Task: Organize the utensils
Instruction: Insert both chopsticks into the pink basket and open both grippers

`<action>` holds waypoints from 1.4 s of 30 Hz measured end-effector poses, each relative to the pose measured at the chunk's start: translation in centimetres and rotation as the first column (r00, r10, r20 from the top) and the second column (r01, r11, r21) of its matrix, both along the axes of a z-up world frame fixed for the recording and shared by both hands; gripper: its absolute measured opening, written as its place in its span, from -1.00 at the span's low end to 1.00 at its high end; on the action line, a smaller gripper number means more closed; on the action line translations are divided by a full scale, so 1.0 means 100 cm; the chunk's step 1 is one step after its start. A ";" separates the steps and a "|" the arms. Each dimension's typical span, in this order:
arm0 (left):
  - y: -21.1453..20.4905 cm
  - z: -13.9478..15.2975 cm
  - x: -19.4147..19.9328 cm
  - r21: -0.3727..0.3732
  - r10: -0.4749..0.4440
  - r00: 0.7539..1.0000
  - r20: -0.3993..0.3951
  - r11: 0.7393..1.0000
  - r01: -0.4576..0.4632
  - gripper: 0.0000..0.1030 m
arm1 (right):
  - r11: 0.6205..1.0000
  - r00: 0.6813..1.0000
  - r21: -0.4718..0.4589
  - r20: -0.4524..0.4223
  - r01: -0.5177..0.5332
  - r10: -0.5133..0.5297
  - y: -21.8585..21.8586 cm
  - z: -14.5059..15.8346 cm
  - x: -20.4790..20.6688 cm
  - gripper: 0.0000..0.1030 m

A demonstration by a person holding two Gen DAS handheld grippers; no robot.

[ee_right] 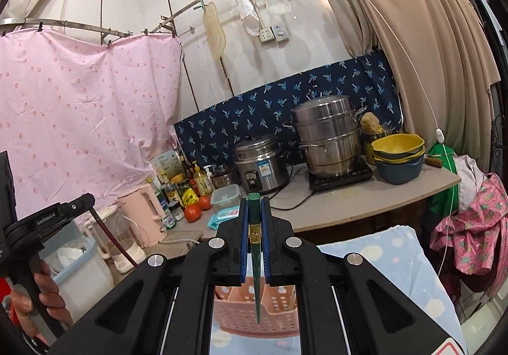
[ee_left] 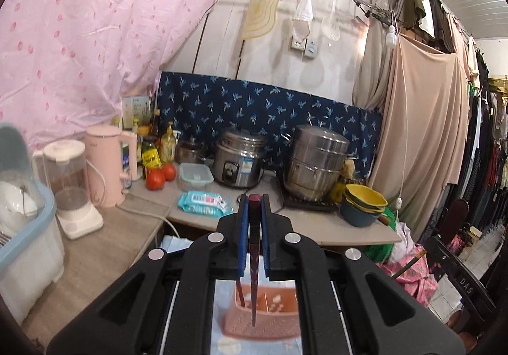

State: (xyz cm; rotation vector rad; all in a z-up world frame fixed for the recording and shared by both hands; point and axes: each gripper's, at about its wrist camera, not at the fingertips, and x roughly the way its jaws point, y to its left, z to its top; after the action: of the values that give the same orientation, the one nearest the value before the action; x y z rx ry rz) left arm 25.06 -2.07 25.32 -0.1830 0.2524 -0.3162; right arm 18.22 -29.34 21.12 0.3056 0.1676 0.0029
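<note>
Each chopstick is a thin, stiff, light stick with a smooth lacquered finish, so it will likely pivot or slide if pinched loosely; the sound place to hold it is near the thick top end, which is where both are held. The left hand-held gripper (ee_left: 254, 206) is closed on the dark red chopstick (ee_left: 253, 247), its blue pads (ee_left: 243, 237) pressing the shaft from both sides, the thick end poking just past the fingertips and the point hanging down over the pink basket (ee_left: 260, 320). The right hand-held gripper (ee_right: 254, 209) is likewise clamped on the green chopstick (ee_right: 256, 259), gripped around its gold band, tip pointing down toward a compartment of the pink basket (ee_right: 257, 307). The basket stands on a pale blue cloth (ee_right: 397, 263) below both tools, in front of the bench (ee_right: 349, 206). Another reddish stick already stands in the basket in the left view. Neither tip seems to be inside yet, though the gripper bodies hide part of the basket.
</note>
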 end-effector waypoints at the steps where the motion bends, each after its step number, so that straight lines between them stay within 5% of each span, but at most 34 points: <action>1: -0.002 0.002 0.006 -0.005 0.000 1.000 0.004 1.000 0.000 -0.86 | 1.000 1.000 0.014 0.010 -0.002 0.002 -0.002 0.001 0.007 -0.86; 10: -0.020 -0.029 0.056 0.001 0.002 0.998 -0.062 1.000 -0.002 -0.86 | 0.995 0.999 0.098 -0.029 -0.024 0.027 -0.008 -0.018 0.057 -0.86; 24: -0.027 -0.089 0.082 0.035 0.001 0.982 -0.188 0.999 0.006 -0.85 | 0.998 0.980 0.052 -0.197 -0.031 0.041 0.005 -0.085 0.094 -0.84; 25: -0.026 -0.090 0.082 0.036 0.007 0.982 -0.188 0.999 0.000 -0.81 | 0.998 0.981 0.052 -0.193 -0.022 0.031 0.004 -0.086 0.092 -0.79; 27: -0.023 -0.091 0.079 0.030 0.024 0.982 -0.187 0.999 -0.019 -0.20 | 0.999 0.982 0.054 -0.190 -0.004 0.014 0.002 -0.087 0.089 -0.54; 29: -0.018 -0.091 0.075 0.017 0.045 0.983 -0.178 0.999 -0.042 0.00 | 0.998 0.984 0.065 -0.177 0.016 -0.004 -0.002 -0.086 0.083 -0.13; 42: -0.001 -0.115 0.004 0.148 0.068 0.976 -0.207 0.988 -0.038 0.04 | 1.000 0.976 0.029 -0.219 -0.006 0.012 0.003 -0.094 0.012 -0.09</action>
State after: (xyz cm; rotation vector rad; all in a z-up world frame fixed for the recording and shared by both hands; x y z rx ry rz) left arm 25.46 -2.14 13.79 -0.0808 0.4792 -0.2241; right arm 19.41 -29.01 11.70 0.3327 0.3888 -0.0201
